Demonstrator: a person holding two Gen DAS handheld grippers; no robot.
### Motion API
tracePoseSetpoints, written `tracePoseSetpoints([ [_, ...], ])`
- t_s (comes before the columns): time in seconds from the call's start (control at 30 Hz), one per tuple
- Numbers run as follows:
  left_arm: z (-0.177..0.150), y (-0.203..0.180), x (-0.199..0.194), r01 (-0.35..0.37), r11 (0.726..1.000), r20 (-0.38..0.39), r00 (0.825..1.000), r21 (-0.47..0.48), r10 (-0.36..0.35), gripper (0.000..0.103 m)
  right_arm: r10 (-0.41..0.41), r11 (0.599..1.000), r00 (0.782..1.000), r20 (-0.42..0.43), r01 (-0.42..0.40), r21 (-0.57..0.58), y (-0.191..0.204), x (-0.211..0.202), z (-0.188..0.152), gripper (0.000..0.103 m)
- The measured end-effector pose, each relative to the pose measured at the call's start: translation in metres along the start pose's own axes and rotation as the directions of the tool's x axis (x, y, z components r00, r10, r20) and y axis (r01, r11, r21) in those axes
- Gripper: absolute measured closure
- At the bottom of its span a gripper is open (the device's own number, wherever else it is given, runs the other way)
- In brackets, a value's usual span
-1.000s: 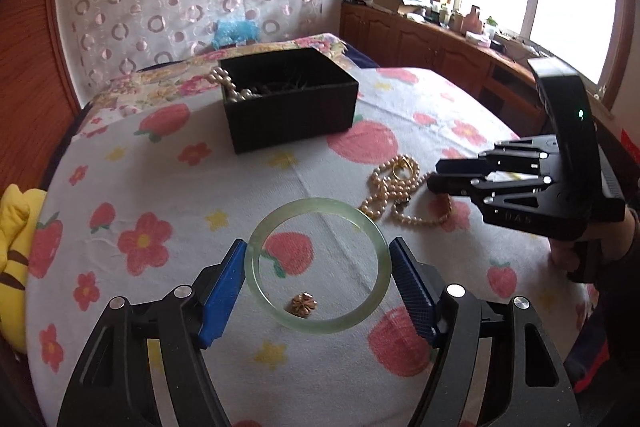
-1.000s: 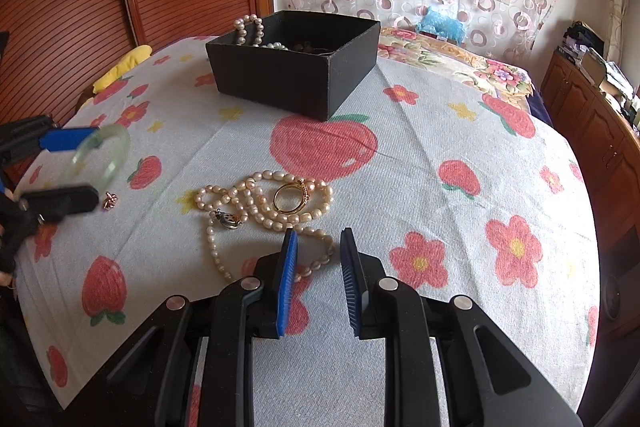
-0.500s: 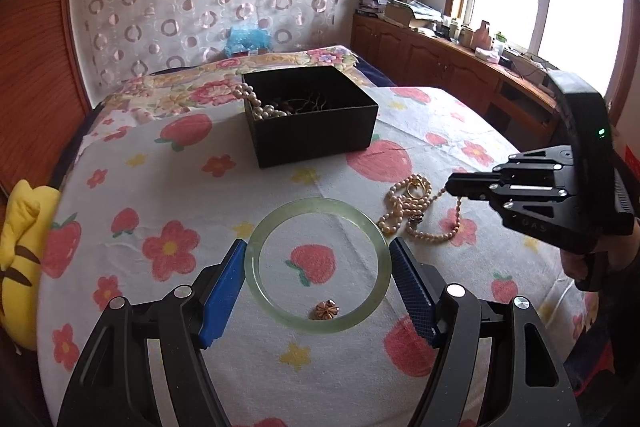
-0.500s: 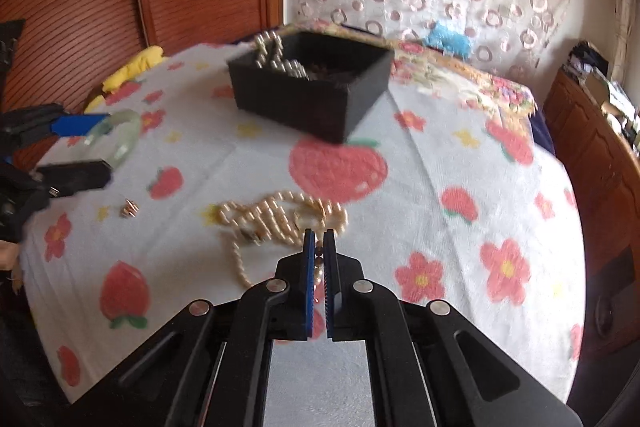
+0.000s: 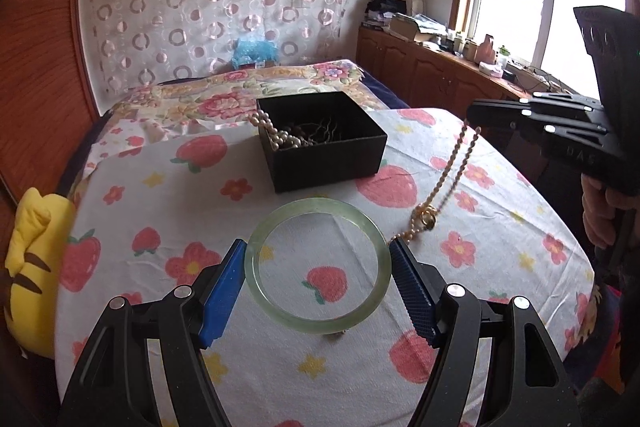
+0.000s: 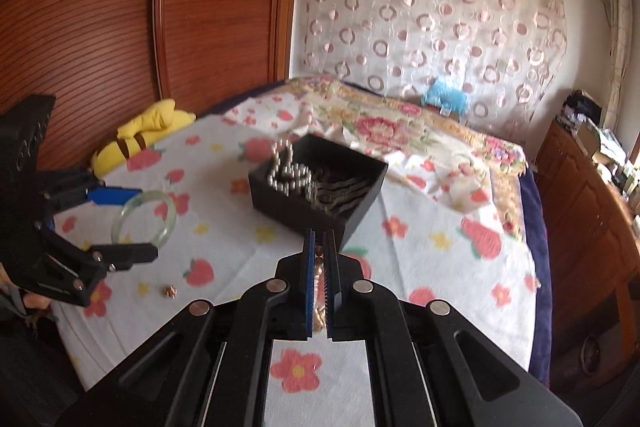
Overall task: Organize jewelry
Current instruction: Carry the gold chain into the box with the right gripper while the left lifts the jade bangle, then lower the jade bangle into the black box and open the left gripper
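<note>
From the left wrist view, the left gripper (image 5: 318, 269) has its blue pads closed against opposite sides of the green bangle (image 5: 318, 265), which it holds flat above the tablecloth (image 5: 160, 211), on the near side of the black box (image 5: 322, 143). The bangle looks rigid, smooth and probably brittle, so I judge it liable to slip or crack if dropped; a grip across its widest span, as here, suits it. To the right of the box, the right gripper (image 5: 478, 107) has the pearl necklace (image 5: 448, 179) dangling from its tip, the strand's lower end with a gold ring (image 5: 427, 217) trailing onto the cloth just right of the bangle. The strand is limp and will likely swing, so it can be pinched anywhere along its length. The box is open and holds another pearl strand (image 5: 276, 135), draped over its left rim, plus dark wiry pieces.

From the right wrist view, the right gripper (image 6: 319, 263) is nearly shut, with beads showing in the narrow gap between its pads. The box (image 6: 318, 185) lies just ahead, with pearls (image 6: 286, 169) heaped at its left end. Left of the box, the left gripper (image 6: 128, 223) holds the bangle (image 6: 144, 217); a small gold ornament (image 6: 171, 291) lies on the cloth nearer the camera than the bangle.
</note>
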State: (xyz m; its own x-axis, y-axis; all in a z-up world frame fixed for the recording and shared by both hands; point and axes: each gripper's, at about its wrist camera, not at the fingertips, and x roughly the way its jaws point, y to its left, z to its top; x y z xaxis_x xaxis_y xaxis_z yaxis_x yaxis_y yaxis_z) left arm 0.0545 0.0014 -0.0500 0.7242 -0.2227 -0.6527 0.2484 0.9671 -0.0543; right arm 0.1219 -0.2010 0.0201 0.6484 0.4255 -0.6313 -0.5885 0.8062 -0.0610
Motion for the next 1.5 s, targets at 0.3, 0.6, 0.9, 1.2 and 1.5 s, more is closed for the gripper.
tracePoseSetpoints([
  [0.3, 0.013, 0.004, -0.01, -0.003, 1.0, 0.03, 1.0, -0.004, 0.003, 0.034, -0.03, 0.999, 0.996, 0.088, 0.031, -0.014, -0.007, -0.027, 0.045, 0.098],
  [0.6, 0.029, 0.008, -0.012, -0.012, 1.0, 0.058, 0.998, -0.004, 0.012, 0.034, -0.067, 0.997, 0.988, 0.136, 0.071, -0.027, -0.017, -0.033, 0.085, 0.098],
  [0.9, 0.05, 0.013, 0.0, -0.026, 1.0, 0.081, 0.996, 0.007, 0.025, 0.034, -0.098, 0.994, 0.981, 0.165, 0.105, -0.033, -0.027, -0.021, 0.123, 0.098],
  [1.2, 0.077, 0.016, 0.021, -0.042, 0.999, 0.093, 0.995, 0.019, 0.04, 0.034, -0.103, 0.994, 0.978, 0.184, 0.105, -0.003, -0.04, -0.002, 0.159, 0.098],
  [1.5, 0.092, 0.016, 0.05, -0.047, 0.999, 0.072, 0.996, 0.025, 0.045, 0.034, -0.104, 0.995, 0.987, 0.125, 0.103, 0.009, -0.052, 0.029, 0.17, 0.098],
])
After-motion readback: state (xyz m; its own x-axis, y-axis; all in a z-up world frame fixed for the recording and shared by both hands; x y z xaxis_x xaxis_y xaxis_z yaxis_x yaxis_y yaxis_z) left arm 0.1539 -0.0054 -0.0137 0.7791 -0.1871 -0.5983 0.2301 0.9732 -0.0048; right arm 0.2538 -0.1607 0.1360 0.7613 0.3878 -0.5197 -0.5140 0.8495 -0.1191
